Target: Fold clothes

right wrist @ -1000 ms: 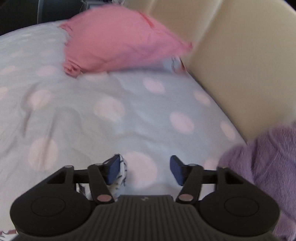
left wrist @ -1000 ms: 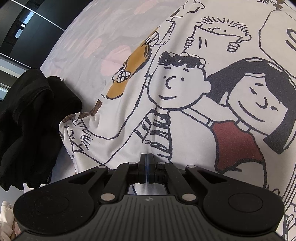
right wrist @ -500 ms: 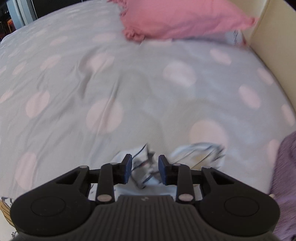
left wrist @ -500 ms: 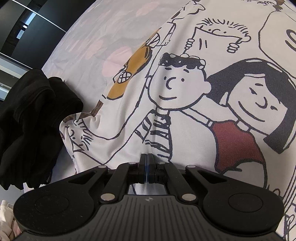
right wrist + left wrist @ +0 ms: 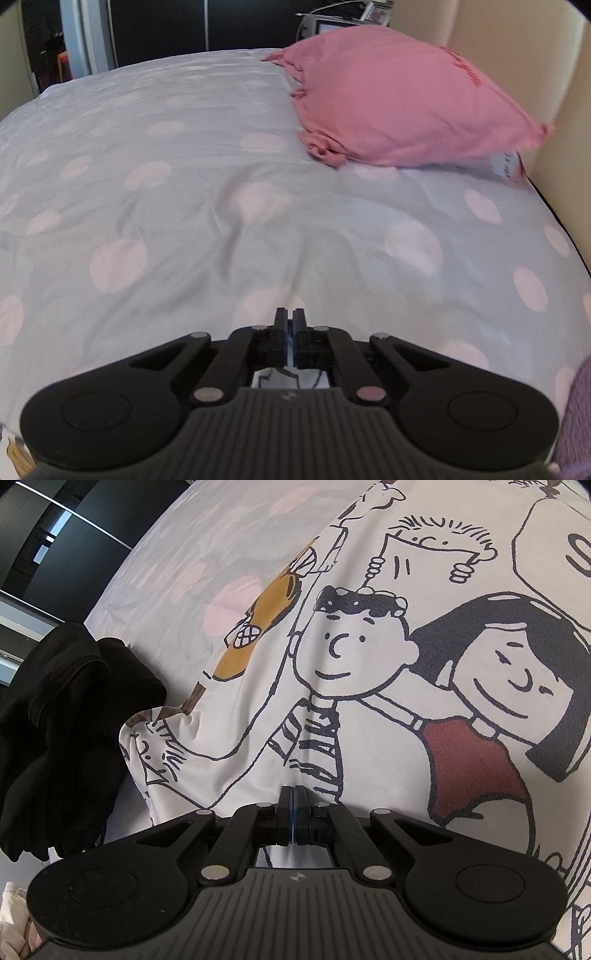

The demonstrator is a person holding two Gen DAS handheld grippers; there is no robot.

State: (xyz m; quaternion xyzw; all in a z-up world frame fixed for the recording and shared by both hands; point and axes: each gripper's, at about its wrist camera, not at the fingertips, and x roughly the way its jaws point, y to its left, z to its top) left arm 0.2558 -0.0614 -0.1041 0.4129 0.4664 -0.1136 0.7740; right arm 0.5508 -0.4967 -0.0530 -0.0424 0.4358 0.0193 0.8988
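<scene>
A white shirt printed with cartoon children (image 5: 369, 720) lies spread over the bed in the left wrist view. My left gripper (image 5: 293, 794) sits at the shirt's near edge with its jaws pressed together, and white cloth shows just behind them. In the right wrist view my right gripper (image 5: 290, 317) is closing its jaws on a bit of the same printed shirt (image 5: 280, 378), which shows only in the gap behind the fingers. The rest of the shirt is out of that view.
A black garment (image 5: 55, 720) is heaped left of the shirt. The bed has a grey cover with pink dots (image 5: 184, 221). A pink pillow (image 5: 399, 103) lies at the far right by a cream headboard (image 5: 535, 55). Purple fleece (image 5: 576, 413) sits at the right edge.
The right gripper swung leftward across the bed, came over a bunch of printed cloth and closed on it. The left gripper and the shirt under it stayed still.
</scene>
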